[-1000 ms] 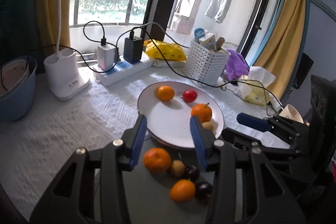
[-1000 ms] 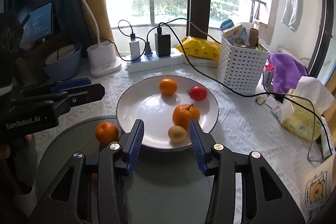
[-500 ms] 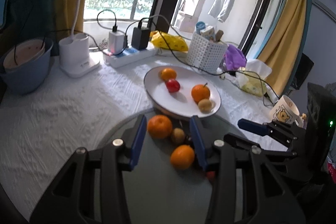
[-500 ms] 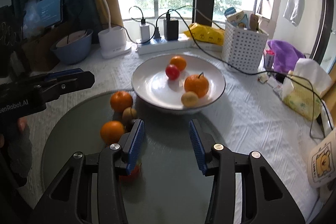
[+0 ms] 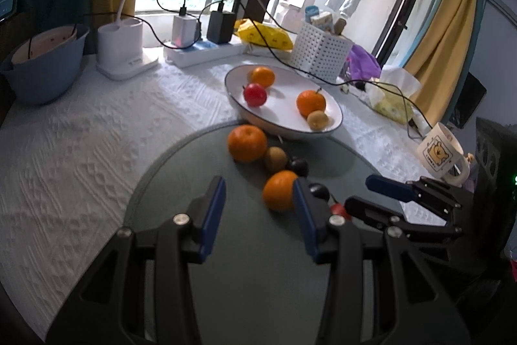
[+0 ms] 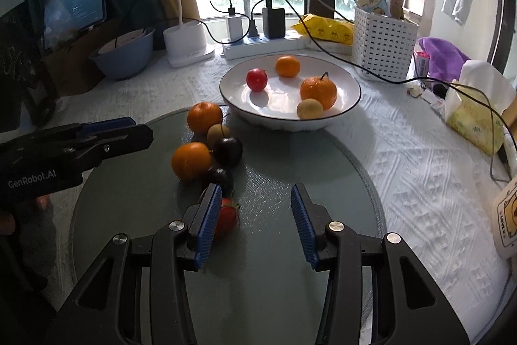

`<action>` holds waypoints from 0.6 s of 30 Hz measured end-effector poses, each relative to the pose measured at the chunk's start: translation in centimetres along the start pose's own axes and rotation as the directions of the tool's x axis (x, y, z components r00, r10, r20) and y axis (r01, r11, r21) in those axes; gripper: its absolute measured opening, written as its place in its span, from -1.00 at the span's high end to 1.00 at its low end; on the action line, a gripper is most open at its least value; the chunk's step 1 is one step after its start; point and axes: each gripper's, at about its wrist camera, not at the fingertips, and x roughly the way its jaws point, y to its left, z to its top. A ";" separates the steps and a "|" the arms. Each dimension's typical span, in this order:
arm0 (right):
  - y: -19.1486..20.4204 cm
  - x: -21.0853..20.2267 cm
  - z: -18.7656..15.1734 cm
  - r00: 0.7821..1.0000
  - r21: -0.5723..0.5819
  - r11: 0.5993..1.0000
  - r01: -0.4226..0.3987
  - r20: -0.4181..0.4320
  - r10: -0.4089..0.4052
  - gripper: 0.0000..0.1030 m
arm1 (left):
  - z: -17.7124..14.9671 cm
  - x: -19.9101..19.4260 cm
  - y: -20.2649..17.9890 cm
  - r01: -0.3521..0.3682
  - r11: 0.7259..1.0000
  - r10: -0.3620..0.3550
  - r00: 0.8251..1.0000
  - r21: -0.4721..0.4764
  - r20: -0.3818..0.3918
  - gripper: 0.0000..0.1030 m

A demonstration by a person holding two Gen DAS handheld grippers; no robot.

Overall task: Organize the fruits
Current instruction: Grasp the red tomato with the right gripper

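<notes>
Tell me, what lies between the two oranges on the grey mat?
A small brown kiwi-like fruit lies between the two oranges; the right wrist view shows it best.

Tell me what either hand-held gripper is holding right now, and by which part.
Nothing. The left hand-held gripper and right hand-held gripper are both open over the grey mat, gripping no fruit.

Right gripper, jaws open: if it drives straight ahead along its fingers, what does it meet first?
Probably the white plate. The right gripper points across bare grey mat toward it; the red fruit sits by the left finger, just off the line. Depth is uncertain.
</notes>
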 end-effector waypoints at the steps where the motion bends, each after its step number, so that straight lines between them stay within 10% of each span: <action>1: 0.1 0.0 -0.1 1.000 0.003 1.000 -0.006 0.003 0.006 0.08 | -0.1 0.0 -0.1 0.001 1.000 -0.001 1.000 0.000 -0.002 0.14; 18: 2.7 0.3 -0.8 0.995 -0.011 0.995 -0.101 -0.023 0.100 0.08 | -0.6 -0.3 0.0 -0.004 1.000 0.004 1.000 -0.007 -0.010 0.14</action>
